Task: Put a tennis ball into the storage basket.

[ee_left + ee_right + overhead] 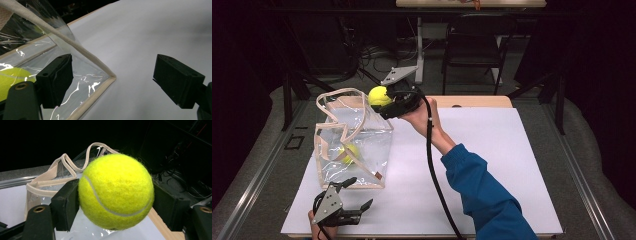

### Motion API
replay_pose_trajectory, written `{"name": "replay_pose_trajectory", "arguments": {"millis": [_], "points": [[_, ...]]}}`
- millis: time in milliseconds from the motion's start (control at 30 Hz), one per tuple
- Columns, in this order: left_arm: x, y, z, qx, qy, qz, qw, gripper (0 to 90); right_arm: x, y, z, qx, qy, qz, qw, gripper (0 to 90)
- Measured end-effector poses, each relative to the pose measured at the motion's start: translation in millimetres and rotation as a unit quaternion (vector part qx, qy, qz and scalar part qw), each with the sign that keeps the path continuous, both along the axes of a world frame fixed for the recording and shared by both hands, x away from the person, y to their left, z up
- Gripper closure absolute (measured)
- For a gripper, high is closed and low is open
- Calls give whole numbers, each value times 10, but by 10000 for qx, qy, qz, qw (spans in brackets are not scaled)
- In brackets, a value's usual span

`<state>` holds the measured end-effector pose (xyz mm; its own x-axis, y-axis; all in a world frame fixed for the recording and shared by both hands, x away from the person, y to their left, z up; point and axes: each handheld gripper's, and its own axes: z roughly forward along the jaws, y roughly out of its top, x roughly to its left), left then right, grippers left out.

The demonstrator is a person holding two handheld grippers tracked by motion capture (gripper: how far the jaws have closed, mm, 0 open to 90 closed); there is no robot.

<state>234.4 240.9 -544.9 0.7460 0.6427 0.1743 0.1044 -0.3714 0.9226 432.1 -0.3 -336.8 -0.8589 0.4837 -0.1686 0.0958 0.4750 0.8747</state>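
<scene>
— Nearest to us, low at the front edge of the counter (pixel 492 165), that's the left gripper (pixel 360 196), right?

— Yes. Its jaws stand wide apart with nothing between them. It sits just beside the front corner of the clear plastic bag (pixel 357 150); in the left gripper view one pad (pixel 58 80) lies right against the bag's beige-trimmed corner (pixel 110 77), the other well off over bare white counter.

— And the right gripper (pixel 384 102)?

— Raised above the counter, over the far side of the bag's open mouth. It's clamped on a tennis ball (pixel 379 96). In the right gripper view the ball (pixel 116 191) sits squarely between the two black pads, pressed on both sides.

— Is that another ball inside the bag?

— It is. A second tennis ball (pixel 349 152) lies on the bottom of the bag, seen through the clear wall. The left gripper view catches its yellow edge (pixel 12 80) behind the plastic.

— How's the bag standing?

— Upright, mouth open, its beige handles (pixel 337 100) flopping loosely at the top. The person's blue sleeve (pixel 484 200) reaches in from the lower right.
</scene>
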Motion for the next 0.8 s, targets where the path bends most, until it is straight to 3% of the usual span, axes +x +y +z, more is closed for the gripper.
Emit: {"name": "replay_pose_trajectory", "arguments": {"millis": [800], "points": [[-1, 0, 0, -10, 1, -9, 10000, 159, 4, 182, 67, -50, 2, 111, 9999, 262]]}}
